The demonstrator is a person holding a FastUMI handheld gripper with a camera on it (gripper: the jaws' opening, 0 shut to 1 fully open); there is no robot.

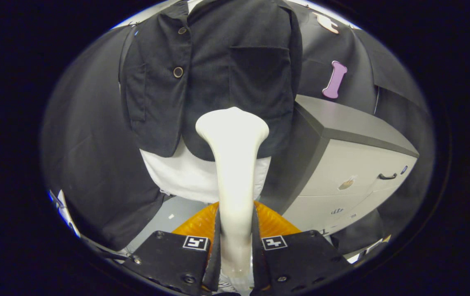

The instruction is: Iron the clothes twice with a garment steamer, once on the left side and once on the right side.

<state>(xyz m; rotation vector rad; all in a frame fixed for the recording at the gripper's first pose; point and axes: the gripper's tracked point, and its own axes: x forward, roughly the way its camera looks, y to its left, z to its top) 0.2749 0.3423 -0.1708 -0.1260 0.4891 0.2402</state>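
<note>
The tool (235, 236) is gripping the steamer (233, 164) by its handle, both fingers pressing its sides. The steamer's head is sitting at the jacket (214, 78) hem, right of the buttons; contact is unclear. The jacket is hanging ahead over a white shirt (181, 174). Risk: dwelling could scorch, and tilting could loosen the grip. A cabinet (354, 164) is crowding the right; open room is lying left and upward.

We are in a recording booth. Black cloth walls (91, 164) enclose it. A grey drawer cabinet (354, 172) stands beside hanging clothes (218, 74).
</note>
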